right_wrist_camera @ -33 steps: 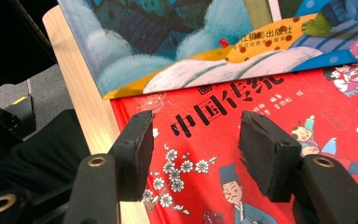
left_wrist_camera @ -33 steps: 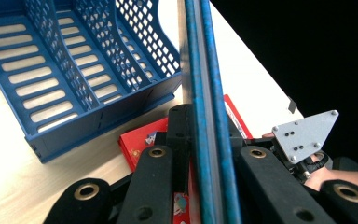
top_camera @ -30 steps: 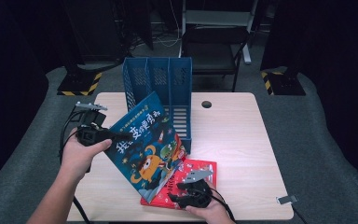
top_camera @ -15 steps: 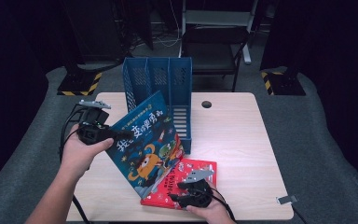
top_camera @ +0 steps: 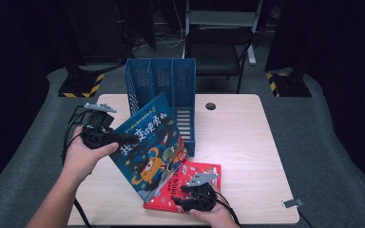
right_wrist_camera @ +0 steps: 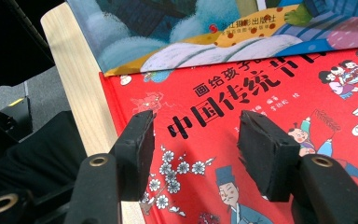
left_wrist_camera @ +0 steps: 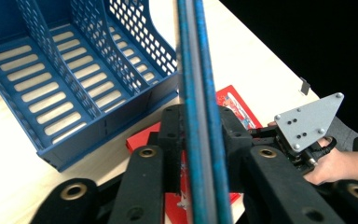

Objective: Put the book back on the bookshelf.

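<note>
Your left gripper (top_camera: pixel 123 138) is clamping the thin edge of the blue picture book (top_camera: pixel 149 148), its black jaws pressing both glossy covers; the book is tilting up off the pale wooden table (top_camera: pixel 247 142), its lower corner overlapping the red picture book (top_camera: pixel 195 178). That red hardcover is lying flat near the table's front edge. Your right gripper (right_wrist_camera: pixel 193 140) is hovering over its shiny cover with blocky rubber pads spread wide, holding nothing. The blue plastic file rack (top_camera: pixel 164 88), slotted and perforated, is standing just behind the blue book.
</note>
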`<state>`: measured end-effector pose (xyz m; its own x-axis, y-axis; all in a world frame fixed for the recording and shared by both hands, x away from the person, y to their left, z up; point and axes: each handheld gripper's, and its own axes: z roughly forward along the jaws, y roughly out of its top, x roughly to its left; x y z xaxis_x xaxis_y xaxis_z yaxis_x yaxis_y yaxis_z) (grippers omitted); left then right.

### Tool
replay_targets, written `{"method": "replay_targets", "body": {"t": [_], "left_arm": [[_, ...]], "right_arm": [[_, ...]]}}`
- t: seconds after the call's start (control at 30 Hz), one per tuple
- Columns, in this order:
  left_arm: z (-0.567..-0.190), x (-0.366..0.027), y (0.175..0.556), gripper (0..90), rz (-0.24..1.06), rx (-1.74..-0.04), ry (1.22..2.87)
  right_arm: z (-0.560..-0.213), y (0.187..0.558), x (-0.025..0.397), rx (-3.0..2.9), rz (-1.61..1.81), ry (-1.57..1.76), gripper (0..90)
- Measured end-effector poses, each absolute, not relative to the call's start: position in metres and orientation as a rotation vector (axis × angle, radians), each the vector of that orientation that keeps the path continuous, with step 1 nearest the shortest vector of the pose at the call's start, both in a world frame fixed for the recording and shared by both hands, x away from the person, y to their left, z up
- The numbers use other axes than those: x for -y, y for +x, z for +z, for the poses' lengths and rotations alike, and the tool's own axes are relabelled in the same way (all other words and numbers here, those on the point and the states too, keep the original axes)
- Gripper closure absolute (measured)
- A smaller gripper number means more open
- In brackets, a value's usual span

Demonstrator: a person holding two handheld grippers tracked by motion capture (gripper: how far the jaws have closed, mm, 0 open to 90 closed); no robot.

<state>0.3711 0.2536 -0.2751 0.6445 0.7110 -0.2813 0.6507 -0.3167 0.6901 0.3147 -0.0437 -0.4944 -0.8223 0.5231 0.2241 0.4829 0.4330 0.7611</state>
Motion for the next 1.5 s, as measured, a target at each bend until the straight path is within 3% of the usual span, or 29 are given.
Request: {"method": "replay_targets", "body": {"t": [0.17,0.3,0.47,0.83,1.5], "left_arm": [[-0.277,-0.251,0.372,68.6,0.113,-1.081,2.074],[-0.286,-0.249,0.373,72.7,0.115,-1.061,2.142],[-0.293,-0.247,0.374,72.9,0.037,-1.064,2.121],[-0.284,-0.241,0.375,73.7,0.044,-1.038,2.177],[-0.288,-0.237,0.372,74.8,-0.007,-1.065,2.210]], "right_arm": [[-0.495,0.315,0.044,-2.622,1.361,0.912,45.4],[-0.495,0.314,0.043,-2.612,1.372,0.918,45.3],[-0.495,0.312,0.040,-2.622,1.378,0.895,45.4],[-0.494,0.309,0.027,-2.597,1.264,0.796,51.6],[-0.495,0.308,0.024,-2.584,1.277,0.839,51.5]]}}
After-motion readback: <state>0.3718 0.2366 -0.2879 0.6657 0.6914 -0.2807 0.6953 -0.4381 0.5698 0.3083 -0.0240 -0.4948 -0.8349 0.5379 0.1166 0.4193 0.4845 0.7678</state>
